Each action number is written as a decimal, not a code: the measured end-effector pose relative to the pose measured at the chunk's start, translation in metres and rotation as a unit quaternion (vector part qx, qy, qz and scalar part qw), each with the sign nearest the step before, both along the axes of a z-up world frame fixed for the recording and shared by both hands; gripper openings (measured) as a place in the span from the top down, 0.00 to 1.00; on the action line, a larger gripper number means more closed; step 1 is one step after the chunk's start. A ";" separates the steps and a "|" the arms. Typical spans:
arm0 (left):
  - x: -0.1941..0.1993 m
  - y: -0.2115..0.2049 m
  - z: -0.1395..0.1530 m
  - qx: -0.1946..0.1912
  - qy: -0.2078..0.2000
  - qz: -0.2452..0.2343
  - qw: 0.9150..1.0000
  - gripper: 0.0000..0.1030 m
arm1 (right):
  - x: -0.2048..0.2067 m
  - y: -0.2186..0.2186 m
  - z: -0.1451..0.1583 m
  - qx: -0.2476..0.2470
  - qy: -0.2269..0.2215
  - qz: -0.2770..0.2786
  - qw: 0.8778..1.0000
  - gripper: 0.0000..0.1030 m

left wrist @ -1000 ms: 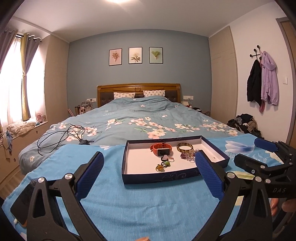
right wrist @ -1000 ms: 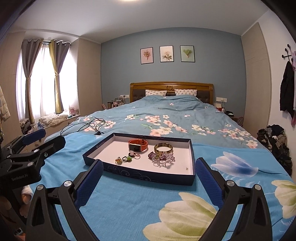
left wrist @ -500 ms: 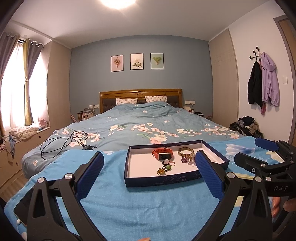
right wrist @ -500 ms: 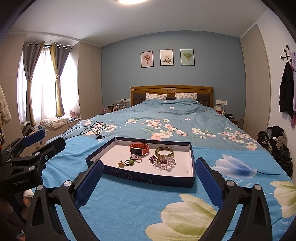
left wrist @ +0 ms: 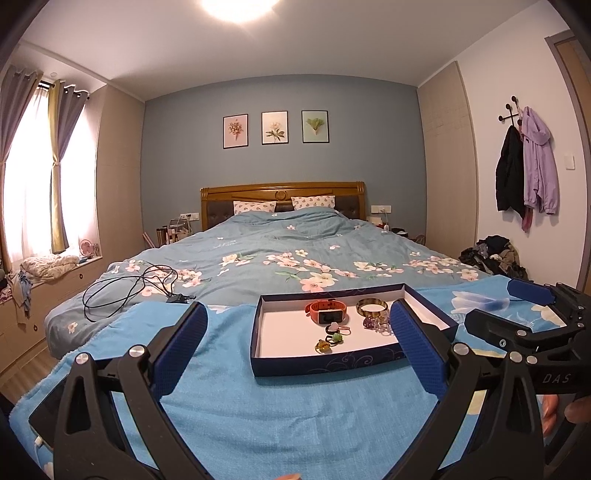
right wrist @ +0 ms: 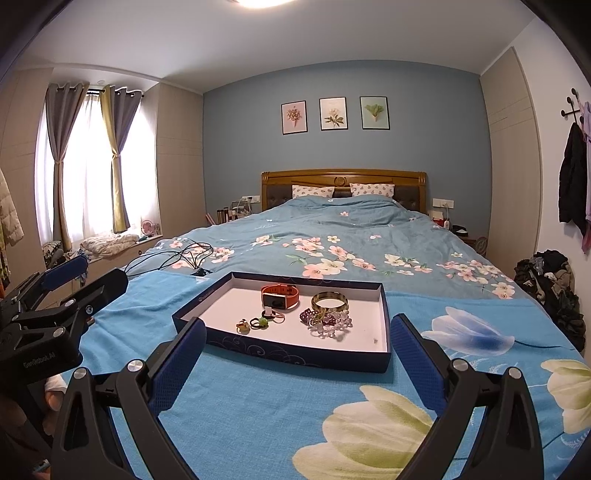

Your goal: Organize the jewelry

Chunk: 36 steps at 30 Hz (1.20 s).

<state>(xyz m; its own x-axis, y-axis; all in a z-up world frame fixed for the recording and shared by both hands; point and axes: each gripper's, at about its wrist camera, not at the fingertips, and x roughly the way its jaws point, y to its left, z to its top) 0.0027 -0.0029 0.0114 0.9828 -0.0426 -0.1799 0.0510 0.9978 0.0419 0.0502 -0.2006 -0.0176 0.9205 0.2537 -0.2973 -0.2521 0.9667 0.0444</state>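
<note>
Both grippers' jaws wide, navy tray (right wrist: 295,354) white inside, orange watch (right wrist: 279,295), gold bangle (right wrist: 329,301), bead bracelets (right wrist: 327,321).

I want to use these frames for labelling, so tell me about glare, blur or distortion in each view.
Left wrist view: ceiling light flares, window blows out, fisheye bends walls; tray sharp. Right wrist view: window overexposed, edges curve; bead bracelet in focus.
</note>
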 end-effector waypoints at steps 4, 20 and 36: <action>-0.001 0.000 0.001 -0.001 -0.001 0.001 1.000 0.06 | 0.000 0.000 0.000 0.000 0.000 0.000 1.000 0.07; 0.000 -0.003 0.000 0.003 -0.004 0.000 1.000 0.06 | 0.003 -0.004 0.003 0.006 0.003 -0.005 1.000 0.07; 0.000 -0.003 -0.002 0.000 -0.004 -0.001 1.000 0.05 | 0.004 -0.005 0.002 0.008 0.004 -0.006 1.000 0.07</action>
